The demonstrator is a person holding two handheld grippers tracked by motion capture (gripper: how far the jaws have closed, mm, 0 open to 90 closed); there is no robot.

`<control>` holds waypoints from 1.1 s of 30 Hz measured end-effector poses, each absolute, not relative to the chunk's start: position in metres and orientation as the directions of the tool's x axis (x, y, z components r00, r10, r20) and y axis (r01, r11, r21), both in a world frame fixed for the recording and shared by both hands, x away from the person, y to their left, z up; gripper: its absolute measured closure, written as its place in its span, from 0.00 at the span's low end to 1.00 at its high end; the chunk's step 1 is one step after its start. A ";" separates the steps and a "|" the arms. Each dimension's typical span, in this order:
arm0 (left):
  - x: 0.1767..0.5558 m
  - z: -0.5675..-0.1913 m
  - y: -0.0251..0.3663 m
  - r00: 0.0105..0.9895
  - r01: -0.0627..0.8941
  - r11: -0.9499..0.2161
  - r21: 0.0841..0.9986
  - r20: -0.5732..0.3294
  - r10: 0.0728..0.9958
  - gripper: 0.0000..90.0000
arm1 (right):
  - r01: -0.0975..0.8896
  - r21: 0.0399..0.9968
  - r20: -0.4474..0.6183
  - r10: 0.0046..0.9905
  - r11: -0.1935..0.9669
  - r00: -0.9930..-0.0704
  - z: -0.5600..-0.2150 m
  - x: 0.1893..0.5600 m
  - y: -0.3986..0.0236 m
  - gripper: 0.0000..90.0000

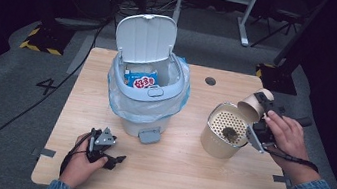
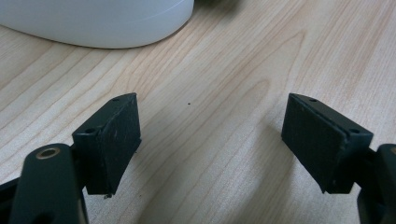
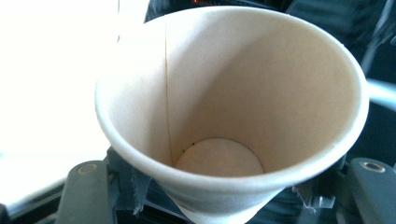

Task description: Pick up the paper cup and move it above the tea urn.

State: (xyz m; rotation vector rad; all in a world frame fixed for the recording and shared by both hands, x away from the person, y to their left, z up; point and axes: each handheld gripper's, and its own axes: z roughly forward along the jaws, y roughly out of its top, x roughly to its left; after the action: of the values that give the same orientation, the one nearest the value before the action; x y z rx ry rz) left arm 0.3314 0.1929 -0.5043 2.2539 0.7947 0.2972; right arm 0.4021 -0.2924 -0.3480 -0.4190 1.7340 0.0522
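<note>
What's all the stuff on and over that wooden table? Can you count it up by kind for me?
Hand-held grippers: 2, the left gripper and the right gripper
Lidded bins: 1, the white bin with its lid up
Perforated beige containers: 1, the strainer tub
Paper cups: 1, the paper cup, held in the right gripper
Total: 5

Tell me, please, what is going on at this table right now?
A person's right gripper holds a paper cup, empty inside, tipped above a beige strainer bin with a dark clump on its perforated insert. The left gripper rests open on the wooden table, near a white pedal bin with its lid up.
</note>
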 end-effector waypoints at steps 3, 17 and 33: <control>0.331 -0.504 0.193 0.783 0.456 -0.553 0.698 -0.020 0.621 0.22 | -0.324 0.100 -0.953 -0.003 0.941 -0.304 -0.342 0.409 -0.304 0.36; 0.331 -0.504 0.193 0.783 0.457 -0.553 0.697 -0.019 0.622 0.22 | -0.003 0.810 -0.373 0.511 0.587 -0.774 -0.343 0.427 -0.330 0.35; 0.331 -0.504 0.193 0.783 0.457 -0.553 0.697 -0.019 0.622 0.22 | 0.328 0.896 0.140 0.512 0.298 -0.847 -0.337 0.428 -0.341 0.35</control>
State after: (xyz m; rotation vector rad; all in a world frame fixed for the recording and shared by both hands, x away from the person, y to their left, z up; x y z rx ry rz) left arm 0.3311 0.1929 -0.5043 2.2537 0.7966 0.2979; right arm 0.4284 -0.3411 -0.3375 0.7815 2.3862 1.5825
